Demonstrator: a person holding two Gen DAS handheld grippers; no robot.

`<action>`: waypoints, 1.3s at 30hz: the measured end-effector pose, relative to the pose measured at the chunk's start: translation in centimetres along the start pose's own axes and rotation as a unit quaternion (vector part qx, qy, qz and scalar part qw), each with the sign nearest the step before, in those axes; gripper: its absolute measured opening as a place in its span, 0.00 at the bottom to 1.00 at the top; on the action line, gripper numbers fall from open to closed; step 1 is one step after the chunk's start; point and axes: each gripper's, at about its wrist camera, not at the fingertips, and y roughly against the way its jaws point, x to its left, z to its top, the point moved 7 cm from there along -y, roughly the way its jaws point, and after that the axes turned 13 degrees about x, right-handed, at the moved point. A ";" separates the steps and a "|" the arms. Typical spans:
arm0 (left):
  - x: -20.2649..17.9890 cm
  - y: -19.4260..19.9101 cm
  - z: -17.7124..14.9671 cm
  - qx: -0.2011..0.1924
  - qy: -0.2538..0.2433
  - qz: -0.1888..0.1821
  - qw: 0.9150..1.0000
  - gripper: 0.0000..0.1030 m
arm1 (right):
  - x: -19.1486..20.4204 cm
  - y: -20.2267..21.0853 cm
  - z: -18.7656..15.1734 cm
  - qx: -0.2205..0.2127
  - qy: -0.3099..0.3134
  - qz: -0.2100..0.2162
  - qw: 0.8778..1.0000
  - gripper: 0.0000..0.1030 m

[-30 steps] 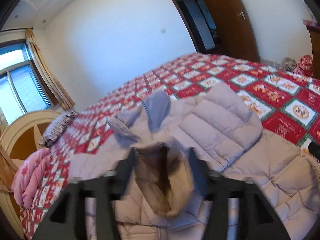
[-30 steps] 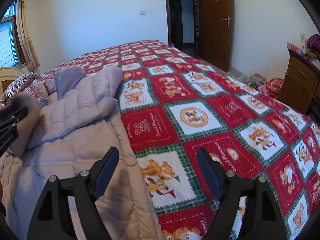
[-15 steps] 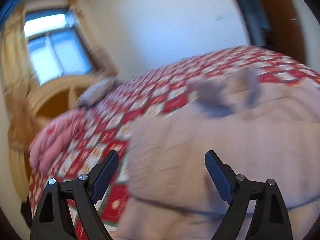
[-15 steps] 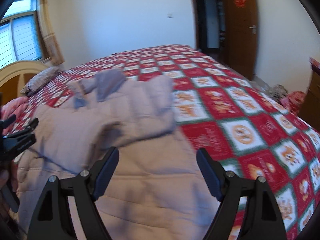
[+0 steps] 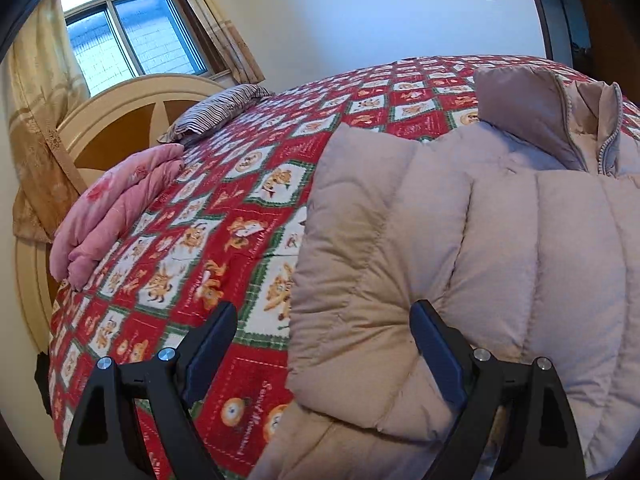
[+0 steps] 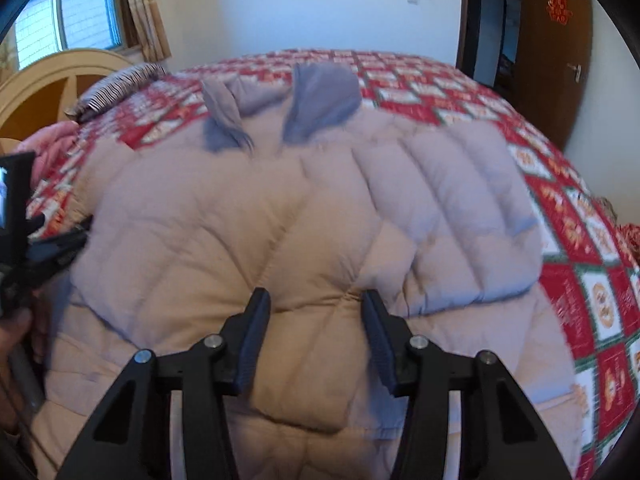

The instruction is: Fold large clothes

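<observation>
Both sleeves of the jacket (image 6: 312,216) lie folded inward; the lengthwise fold remains. Left gripper (image 5: 324,344) gapes wide and empty. Right gripper (image 6: 316,320) is half open, holding nothing.

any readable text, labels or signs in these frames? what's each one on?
"Sweet Memories"-style cursive script on a red square of the bedspread: the first word looks like "Sweet", the rest is too warped to confirm.
Red decorative character on the brown door: too small and blurred to read.
Other script on the bedspread's red squares: too blurred to read.
Puffer jacket: no label or text visible.
</observation>
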 end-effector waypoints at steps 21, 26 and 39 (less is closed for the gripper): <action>-1.0 4.1 5.9 -0.031 0.010 -0.070 0.997 0.91 | -1.1 4.1 2.5 -0.056 -0.050 0.026 0.997 0.42; -2.2 -2.0 4.5 0.031 0.016 -0.072 0.997 0.92 | -2.2 -0.2 2.8 -0.015 -0.059 0.019 0.998 0.34; -2.3 -3.9 3.6 0.070 0.047 -0.127 0.988 0.99 | -2.1 -1.9 1.9 -0.025 -0.037 0.008 0.999 0.34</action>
